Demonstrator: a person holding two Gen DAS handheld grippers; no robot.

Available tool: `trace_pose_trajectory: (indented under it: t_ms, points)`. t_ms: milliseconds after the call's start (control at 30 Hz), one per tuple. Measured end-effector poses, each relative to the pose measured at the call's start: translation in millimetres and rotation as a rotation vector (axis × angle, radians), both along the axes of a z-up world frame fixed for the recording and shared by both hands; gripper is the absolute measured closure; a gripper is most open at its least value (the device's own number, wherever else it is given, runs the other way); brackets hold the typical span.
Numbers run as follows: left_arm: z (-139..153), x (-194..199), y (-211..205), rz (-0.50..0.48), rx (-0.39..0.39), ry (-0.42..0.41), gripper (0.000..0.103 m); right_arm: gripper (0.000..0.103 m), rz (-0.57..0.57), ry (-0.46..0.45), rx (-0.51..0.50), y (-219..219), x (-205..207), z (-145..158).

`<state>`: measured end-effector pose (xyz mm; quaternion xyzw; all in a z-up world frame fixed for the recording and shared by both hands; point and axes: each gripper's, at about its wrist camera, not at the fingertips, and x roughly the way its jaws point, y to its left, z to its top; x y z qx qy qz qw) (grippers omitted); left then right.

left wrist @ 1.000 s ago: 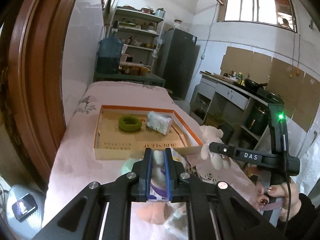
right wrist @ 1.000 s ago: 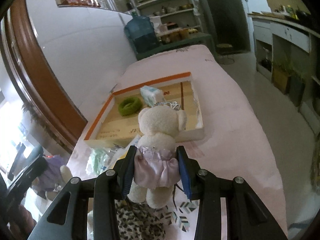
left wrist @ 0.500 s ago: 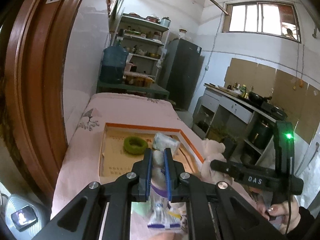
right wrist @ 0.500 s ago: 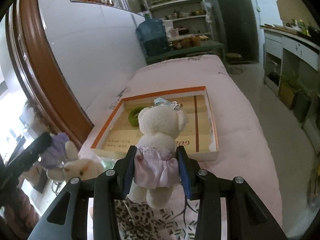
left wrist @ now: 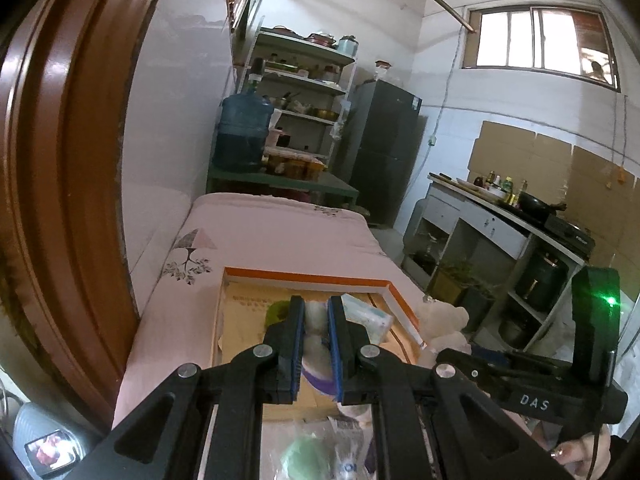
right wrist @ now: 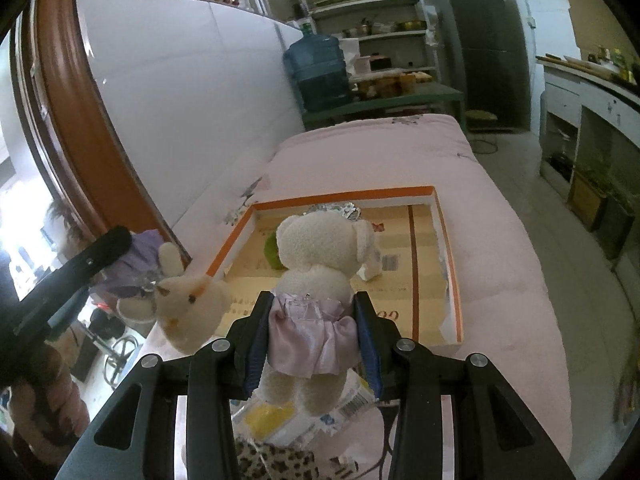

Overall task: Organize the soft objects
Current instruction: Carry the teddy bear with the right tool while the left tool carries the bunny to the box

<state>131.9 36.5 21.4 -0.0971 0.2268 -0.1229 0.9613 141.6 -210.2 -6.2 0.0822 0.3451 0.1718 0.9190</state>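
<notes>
My left gripper (left wrist: 315, 309) is shut on a cream plush rabbit (right wrist: 188, 304) in a purple dress, hanging head down at the left of the right wrist view. My right gripper (right wrist: 314, 300) is shut on a white teddy bear (right wrist: 320, 252) in a lilac dress, held upright by its waist. Both toys hover at the near side of a shallow cardboard box with an orange rim (right wrist: 344, 196). Inside the box lie a green ring (right wrist: 271, 251) and a tissue pack (left wrist: 366, 318), both partly hidden by the toys. The bear (left wrist: 444, 320) also shows right of the box.
The box rests on a pink-covered surface (right wrist: 500, 240). A brown door frame (left wrist: 60, 160) rises close on the left. Plastic packets (right wrist: 280, 420) and a leopard-print cloth (right wrist: 272, 460) lie under the grippers. A water jug (left wrist: 242, 136), shelves and a fridge stand at the far end.
Both grippers have moved forward and slightly up, carrying their toys toward the box. The rabbit has come into the right wrist view at the left, and the items beneath have slid back.
</notes>
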Motion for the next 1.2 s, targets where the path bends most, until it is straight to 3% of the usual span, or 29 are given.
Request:
trace_pose_trajectory:
  t_ms: [167,700,1200]
  points:
    - [-3.4,18.2,-0.1,0.011,-0.002,0.006,0.091,0.062,0.011,0.004,-0.007,4.0,13.9,-1.8]
    - [-33.1,70.6,17.8,0.052,-0.106,0.086,0.091,0.062,0.036,0.038,-0.013,16.7,51.3,-18.4]
    - [-62.9,91.8,23.1,0.082,-0.105,0.152,0.091,0.062,0.078,0.085,-0.04,36.8,74.1,-40.5]
